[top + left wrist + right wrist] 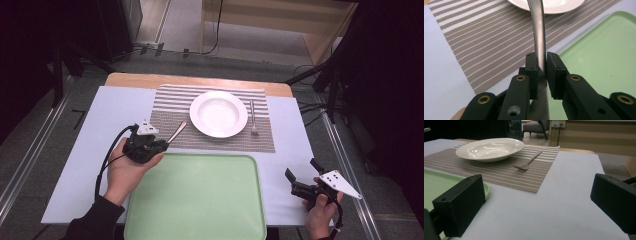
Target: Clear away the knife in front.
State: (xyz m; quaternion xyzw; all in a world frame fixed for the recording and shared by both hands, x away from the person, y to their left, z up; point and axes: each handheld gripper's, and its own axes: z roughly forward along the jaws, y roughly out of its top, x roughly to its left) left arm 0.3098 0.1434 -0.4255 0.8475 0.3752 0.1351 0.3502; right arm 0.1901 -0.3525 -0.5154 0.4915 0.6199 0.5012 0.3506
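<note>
High view: left gripper clamped on slim silver metal utensil, over striped grey woven placemat, left of round white ceramic plate. Left gripper view: handle pinched between jaws. Right gripper view: jaws spread wide, holding nothing, above pale table.

Plate on placemat, behind tray

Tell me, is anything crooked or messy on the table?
Nothing spilled or broken. The left gripper holds a metal utensil slanted over the striped placemat, not yet laid straight like the fork beside the plate.
</note>
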